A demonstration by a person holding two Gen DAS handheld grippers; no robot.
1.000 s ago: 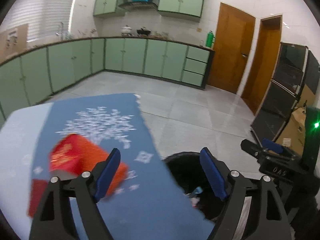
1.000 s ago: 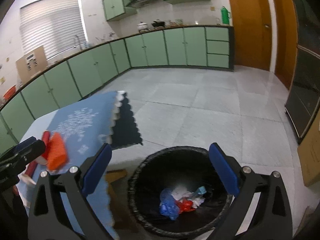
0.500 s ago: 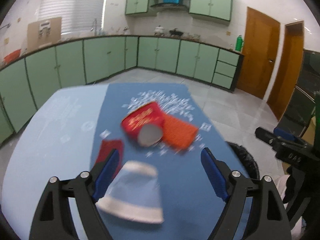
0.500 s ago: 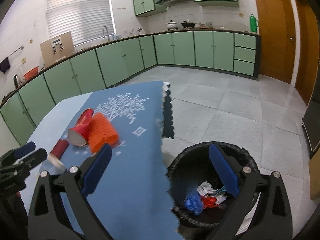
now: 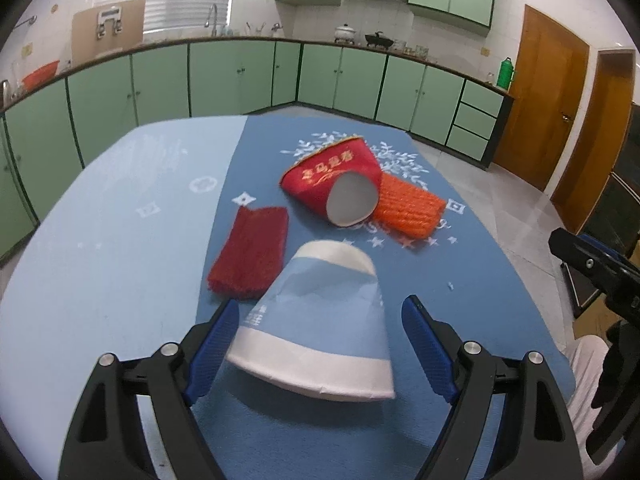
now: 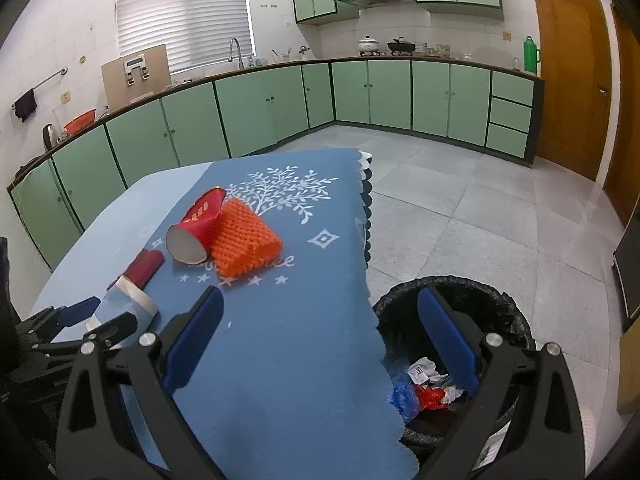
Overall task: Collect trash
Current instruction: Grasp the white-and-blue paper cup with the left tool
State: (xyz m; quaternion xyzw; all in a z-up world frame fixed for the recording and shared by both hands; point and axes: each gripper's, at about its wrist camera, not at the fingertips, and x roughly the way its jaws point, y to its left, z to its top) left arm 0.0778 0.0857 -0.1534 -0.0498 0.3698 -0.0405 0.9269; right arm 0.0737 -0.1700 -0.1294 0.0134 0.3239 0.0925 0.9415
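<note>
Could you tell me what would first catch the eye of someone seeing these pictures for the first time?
Probably the blue and white paper cup, lying on its side on the blue tablecloth between the open left tongs. Just beyond it a red paper cup leans against an orange knitted sleeve, with a dark red sleeve beside them. The black-lined bin stands on the floor off the table's right edge.

The left gripper [image 5: 320, 350] is held with its jaws wide apart above a blue tablecloth [image 5: 420, 280], and a flattened blue-and-white paper cup [image 5: 320, 324] lies between the blue pads, which are not seen pressing on it. Beyond the cup, a dark red knitted sleeve [image 5: 252, 252] is seen just to its left, while a red paper cup [image 5: 336, 184] on its side is touched by an orange knitted sleeve [image 5: 408, 208]. Part of the right gripper [image 5: 592, 264] is visible at the right edge; its jaw state cannot be told.
</note>
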